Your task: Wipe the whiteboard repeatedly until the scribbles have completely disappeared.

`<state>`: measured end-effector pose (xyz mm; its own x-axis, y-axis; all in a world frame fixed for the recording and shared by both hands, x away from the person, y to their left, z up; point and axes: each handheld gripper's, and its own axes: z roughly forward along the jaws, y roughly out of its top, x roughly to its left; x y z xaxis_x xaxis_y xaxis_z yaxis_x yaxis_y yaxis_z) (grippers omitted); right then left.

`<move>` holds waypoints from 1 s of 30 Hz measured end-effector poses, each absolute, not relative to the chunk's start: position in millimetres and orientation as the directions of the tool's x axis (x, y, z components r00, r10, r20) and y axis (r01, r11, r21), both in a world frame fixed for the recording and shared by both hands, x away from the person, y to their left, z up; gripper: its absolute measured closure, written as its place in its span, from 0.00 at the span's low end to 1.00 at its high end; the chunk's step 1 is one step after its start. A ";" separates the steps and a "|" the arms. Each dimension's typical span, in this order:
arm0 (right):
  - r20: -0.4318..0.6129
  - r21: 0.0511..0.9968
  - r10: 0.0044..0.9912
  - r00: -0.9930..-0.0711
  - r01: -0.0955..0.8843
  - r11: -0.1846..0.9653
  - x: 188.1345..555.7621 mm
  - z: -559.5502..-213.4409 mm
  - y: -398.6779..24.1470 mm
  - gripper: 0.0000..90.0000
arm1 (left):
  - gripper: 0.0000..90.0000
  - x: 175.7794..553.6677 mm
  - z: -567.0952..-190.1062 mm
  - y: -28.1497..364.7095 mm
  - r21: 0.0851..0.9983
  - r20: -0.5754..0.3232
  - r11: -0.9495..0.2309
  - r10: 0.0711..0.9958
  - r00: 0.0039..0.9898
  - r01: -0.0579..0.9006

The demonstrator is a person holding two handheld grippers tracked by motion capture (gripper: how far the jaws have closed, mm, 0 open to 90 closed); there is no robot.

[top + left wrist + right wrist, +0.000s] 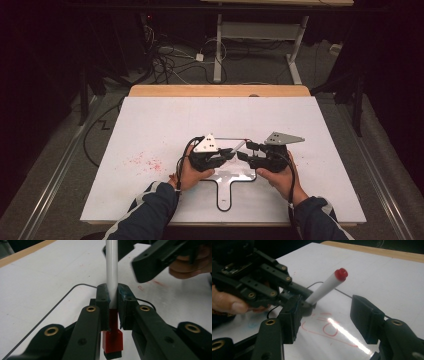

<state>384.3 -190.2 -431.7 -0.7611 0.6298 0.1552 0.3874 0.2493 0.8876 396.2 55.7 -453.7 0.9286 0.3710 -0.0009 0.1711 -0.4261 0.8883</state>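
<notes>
Marker (111, 277) sits clamped in the left claw (113, 305), jaws pressed on the white barrel just above the red end section; it is held above the middle of the tabletop (165, 120), between the two hands. Barrel is a smooth, round, white tube; the end below the jaws is a squared red block with a black tip under it. The far end carries a small red round button, seen from the right gripper view (341, 273).

Judged step: handing over or uncapping the marker between the two claws. To do it well, the left grip ought to stay firm and square on the barrel, since a glossy round tube can roll or slip between flat pads. The right claw should close on the free length of the barrel, well clear of the left jaws, with its pads lined up along the tube's axis before squeezing.

Whiteboard surface is glossy, showing a bright glare streak and red pen strokes (324, 328). A thin black outline (225, 192) with rounded corners is drawn on it; faint red specks (146, 162) lie to the left.

Right claw (329, 317) stands apart, jaws wide either side of empty space, nothing gripped, just beside the marker. Jaw pads are matte black, blocky, flat-faced.
</notes>
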 end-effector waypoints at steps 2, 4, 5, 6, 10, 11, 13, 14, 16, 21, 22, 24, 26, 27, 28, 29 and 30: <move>0.176 0.889 0.620 -0.765 0.394 0.234 386.0 -432.0 -187.4 0.55 | 0.88 394.8 -454.7 54.4 0.885 0.009 -0.435 0.370 0.929 0.165; 0.162 0.899 0.611 -0.775 0.372 0.233 384.4 -430.7 -184.6 0.65 | 0.88 393.9 -456.4 53.4 0.884 0.012 -0.438 0.376 0.926 0.166; 0.158 0.899 0.610 -0.776 0.369 0.236 383.5 -430.2 -182.9 0.65 | 0.88 393.8 -456.9 53.0 0.883 0.011 -0.438 0.378 0.926 0.168; 0.154 0.900 0.609 -0.778 0.365 0.238 382.9 -430.1 -181.4 0.69 | 0.88 393.6 -457.4 52.3 0.884 0.012 -0.436 0.380 0.925 0.167; 0.143 0.905 0.619 -0.772 0.355 0.234 381.0 -429.7 -179.4 0.74 | 0.88 393.5 -458.3 49.3 0.885 0.012 -0.433 0.384 0.923 0.169; 0.125 0.907 0.628 -0.768 0.344 0.241 380.1 -429.3 -178.5 0.76 | 0.88 393.4 -458.4 48.7 0.885 0.010 -0.432 0.385 0.923 0.171; 0.117 0.908 0.630 -0.768 0.340 0.246 379.9 -429.4 -178.2 0.76 | 0.88 393.2 -458.8 47.7 0.886 0.007 -0.429 0.388 0.921 0.174; 0.112 0.909 0.635 -0.765 0.337 0.246 379.6 -429.5 -177.9 0.79 | 0.88 393.0 -459.0 47.5 0.888 0.002 -0.424 0.388 0.922 0.176; 0.113 0.914 0.640 -0.760 0.332 0.233 379.7 -429.7 -178.0 0.83 | 0.88 393.1 -458.8 46.7 0.890 -0.003 -0.417 0.394 0.919 0.182; 0.079 0.914 0.634 -0.770 0.310 0.263 380.1 -428.4 -172.4 0.89 | 0.88 393.4 -460.6 43.6 0.886 -0.001 -0.423 0.409 0.913 0.190; 0.079 0.914 0.634 -0.770 0.310 0.263 380.1 -428.4 -172.4 0.89 | 0.88 393.4 -461.2 42.8 0.883 0.008 -0.430 0.415 0.910 0.189; 0.057 0.907 0.635 -0.770 0.305 0.290 379.6 -428.4 -168.4 0.90 | 0.87 393.7 -462.7 41.5 0.879 0.004 -0.433 0.423 0.906 0.198; 0.037 0.897 0.645 -0.764 0.310 0.315 379.5 -428.7 -164.1 0.91 | 0.87 394.1 -463.9 41.1 0.875 0.001 -0.438 0.426 0.905 0.205; 0.037 0.897 0.645 -0.764 0.310 0.315 379.5 -428.7 -164.1 0.91 | 0.87 394.5 -464.6 40.9 0.875 -0.002 -0.438 0.426 0.905 0.208; 0.032 0.893 0.650 -0.759 0.313 0.322 379.8 -429.1 -163.5 0.91 | 0.85 394.8 -465.2 40.7 0.874 -0.007 -0.438 0.423 0.906 0.211; 0.026 0.888 0.660 -0.750 0.320 0.329 380.0 -429.4 -163.0 0.91 | 0.70 394.6 -465.5 39.9 0.872 -0.003 -0.440 0.431 0.902 0.214; 0.019 0.887 0.670 -0.742 0.322 0.332 380.0 -429.0 -163.7 0.91 | 0.61 394.4 -465.4 39.1 0.865 0.009 -0.452 0.447 0.895 0.217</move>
